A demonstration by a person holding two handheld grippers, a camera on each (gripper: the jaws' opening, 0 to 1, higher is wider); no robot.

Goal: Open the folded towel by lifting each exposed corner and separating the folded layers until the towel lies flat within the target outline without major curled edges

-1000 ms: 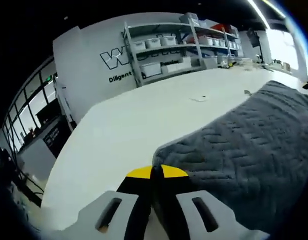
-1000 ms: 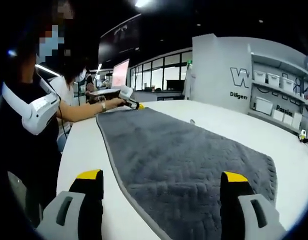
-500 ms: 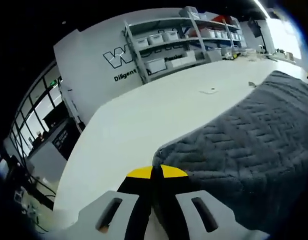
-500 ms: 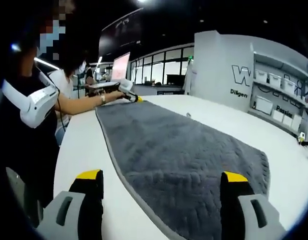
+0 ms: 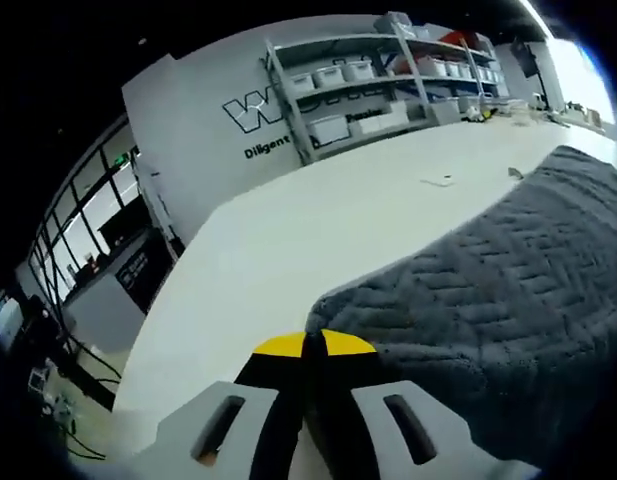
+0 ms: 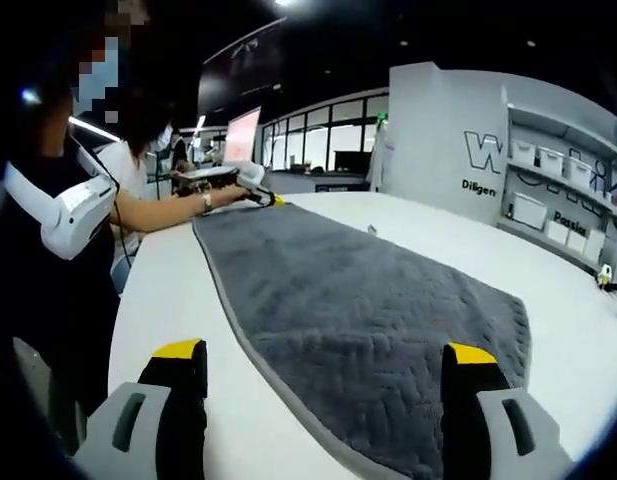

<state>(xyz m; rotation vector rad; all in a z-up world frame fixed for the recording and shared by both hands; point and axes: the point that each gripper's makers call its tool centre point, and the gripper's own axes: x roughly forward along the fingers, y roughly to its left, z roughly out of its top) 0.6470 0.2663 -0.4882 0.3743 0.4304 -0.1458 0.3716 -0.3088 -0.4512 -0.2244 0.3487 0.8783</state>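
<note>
A grey towel [image 6: 358, 300] with a herringbone weave lies stretched out long on the white table [image 6: 168, 300]. In the right gripper view my left gripper [image 6: 268, 199] sits at the towel's far corner, held by a person's hand. In the left gripper view the left gripper [image 5: 313, 345] has its yellow-tipped jaws pressed together on the corner of the towel [image 5: 488, 310]. My right gripper [image 6: 324, 352] is open, its two jaws standing wide apart over the towel's near end, with nothing held between them.
A person [image 6: 68, 230] in dark clothes stands at the table's left side. Shelves with white bins [image 5: 358, 95] line the wall behind the table. A small flat piece [image 5: 438, 181] lies on the table beyond the towel. A monitor [image 6: 240, 140] stands at the far end.
The towel's near end has slid a little away from my right gripper, toward the left gripper. The left gripper view has turned slightly; its jaws stay shut on the corner.
</note>
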